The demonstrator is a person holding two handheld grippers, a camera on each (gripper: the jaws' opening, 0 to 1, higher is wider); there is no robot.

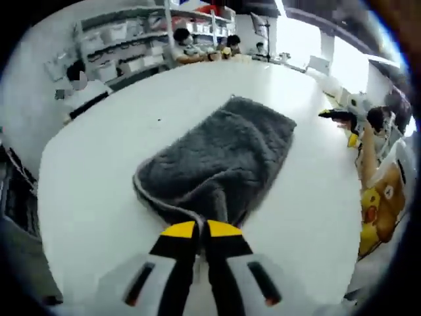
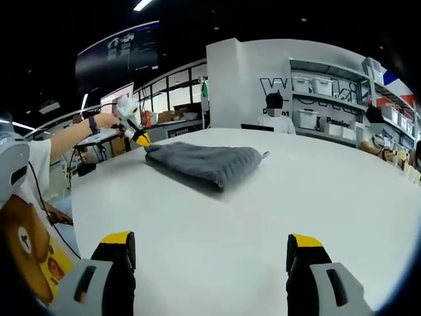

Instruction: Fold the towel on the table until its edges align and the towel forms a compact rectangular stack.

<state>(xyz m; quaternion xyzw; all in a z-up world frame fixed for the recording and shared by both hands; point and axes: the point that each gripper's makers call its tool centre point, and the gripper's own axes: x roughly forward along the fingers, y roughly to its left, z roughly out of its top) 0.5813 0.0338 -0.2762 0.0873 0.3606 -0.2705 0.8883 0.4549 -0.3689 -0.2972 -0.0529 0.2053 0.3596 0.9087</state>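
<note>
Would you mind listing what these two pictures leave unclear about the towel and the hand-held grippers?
- Left gripper view: the left hand-held gripper covers the pinched edge of the towel, so how many layers it holds is hidden.
- Right gripper view: the towel's far side lies behind its own bulk, so edge alignment is unclear.
- Right gripper view: the right hand-held gripper's body is cut off by the bottom edge.

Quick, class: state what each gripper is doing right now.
Left gripper: shut on the grey towel, at its near edge.
Right gripper: open, holding nothing, above the white table.
</note>
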